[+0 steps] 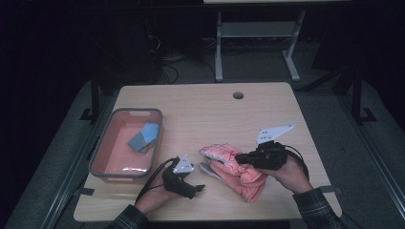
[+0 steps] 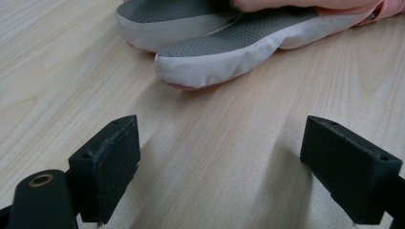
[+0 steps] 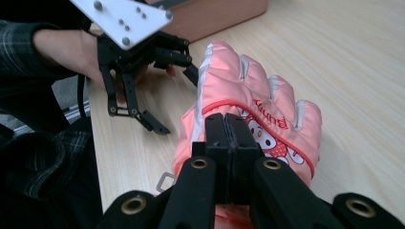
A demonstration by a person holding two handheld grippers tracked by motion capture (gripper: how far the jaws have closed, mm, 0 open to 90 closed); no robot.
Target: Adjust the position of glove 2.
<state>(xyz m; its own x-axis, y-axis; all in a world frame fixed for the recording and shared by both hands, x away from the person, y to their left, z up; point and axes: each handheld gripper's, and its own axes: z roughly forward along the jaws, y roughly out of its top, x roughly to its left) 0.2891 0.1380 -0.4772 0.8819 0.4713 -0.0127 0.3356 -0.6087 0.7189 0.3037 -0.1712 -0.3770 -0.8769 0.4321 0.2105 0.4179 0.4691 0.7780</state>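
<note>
A pink padded glove (image 1: 241, 177) with a cartoon print lies palm down near the table's front, and a second glove's grey palm and white-edged fingers (image 2: 215, 62) stick out beneath it. My right gripper (image 1: 239, 157) is shut, jaws pressed together, with its tips (image 3: 228, 125) against the back of the pink glove (image 3: 258, 90); no fabric shows between the pads. My left gripper (image 1: 197, 191) rests low on the table left of the gloves. It stands open (image 2: 219, 176) with bare wood between its pads, pointing at the glove fingertips. Across the table, the left gripper (image 3: 176, 102) appears open.
A pink tray with a grey rim (image 1: 102, 143) sits at the table's left and holds a folded blue item (image 1: 144, 136). A cable hole (image 1: 238, 95) lies near the far edge. A desk frame (image 1: 218, 47) stands beyond the table.
</note>
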